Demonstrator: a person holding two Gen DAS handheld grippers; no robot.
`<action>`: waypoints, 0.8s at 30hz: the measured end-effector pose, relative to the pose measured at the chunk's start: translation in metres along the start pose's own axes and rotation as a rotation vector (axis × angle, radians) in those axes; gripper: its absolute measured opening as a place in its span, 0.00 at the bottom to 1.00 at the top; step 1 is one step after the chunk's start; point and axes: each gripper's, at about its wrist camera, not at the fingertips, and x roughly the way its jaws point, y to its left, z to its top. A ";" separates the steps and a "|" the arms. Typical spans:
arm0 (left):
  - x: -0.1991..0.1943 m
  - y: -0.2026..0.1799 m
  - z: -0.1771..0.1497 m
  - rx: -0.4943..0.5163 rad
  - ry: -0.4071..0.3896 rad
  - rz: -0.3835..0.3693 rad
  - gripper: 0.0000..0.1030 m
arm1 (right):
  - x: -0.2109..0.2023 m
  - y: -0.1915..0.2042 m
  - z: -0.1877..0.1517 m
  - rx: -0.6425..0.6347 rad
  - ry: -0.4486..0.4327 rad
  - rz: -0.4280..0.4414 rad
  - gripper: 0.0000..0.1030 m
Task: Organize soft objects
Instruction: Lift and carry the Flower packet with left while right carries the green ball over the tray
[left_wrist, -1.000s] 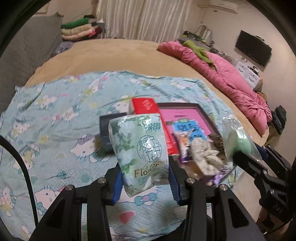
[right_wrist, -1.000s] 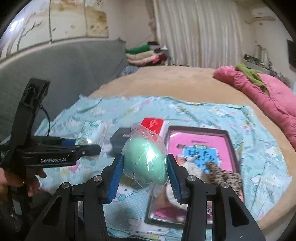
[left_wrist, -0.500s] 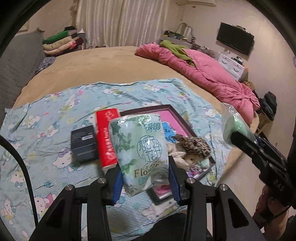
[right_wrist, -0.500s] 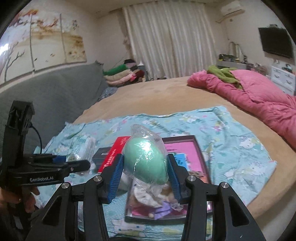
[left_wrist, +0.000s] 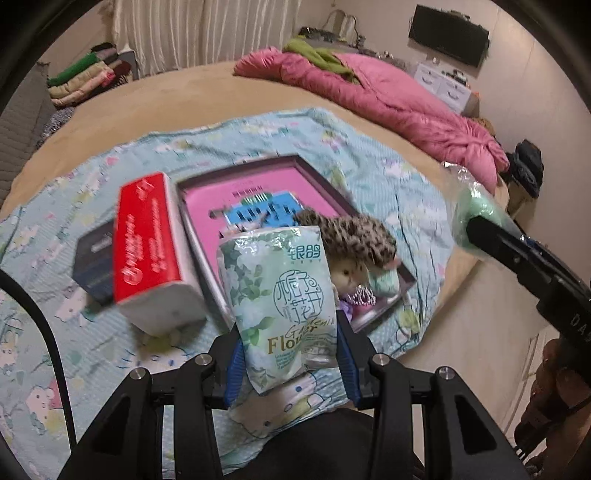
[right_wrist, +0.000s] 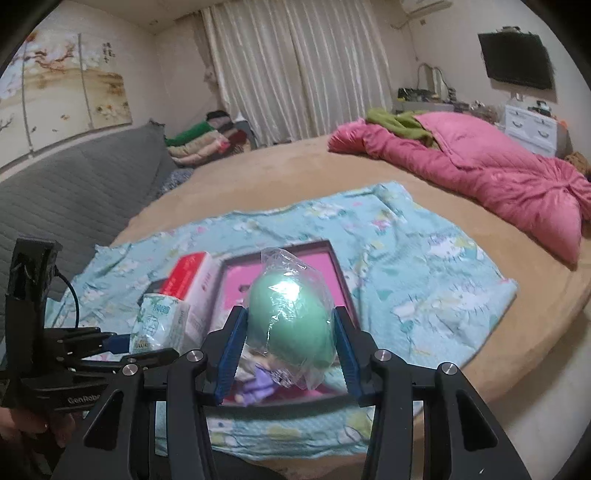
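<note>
The tissue pack (left_wrist: 282, 302), pale green with a leafy flower print, sits clamped between the left gripper's (left_wrist: 288, 356) blue fingers (left_wrist: 234, 363). The right gripper's (right_wrist: 286, 347) fingers (right_wrist: 229, 354) pinch a plastic-wrapped green sponge egg (right_wrist: 295, 321).

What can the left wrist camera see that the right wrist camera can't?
Only the left wrist view shows the spotted plush toy in the tray and the dark box beside the red box. Only the right wrist view shows the wall painting and grey headboard. Both show the tissue pack, green egg-shaped toy, tray, red box, and pink quilt.
</note>
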 end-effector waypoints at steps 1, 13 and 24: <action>0.004 -0.001 -0.001 0.003 0.006 -0.003 0.42 | 0.002 -0.003 -0.003 0.007 0.008 -0.005 0.47; 0.053 -0.011 -0.008 0.029 0.067 -0.004 0.42 | 0.038 -0.020 -0.030 0.014 0.129 -0.015 0.47; 0.071 -0.009 -0.004 0.041 0.073 -0.010 0.42 | 0.069 -0.015 -0.044 -0.005 0.194 -0.005 0.47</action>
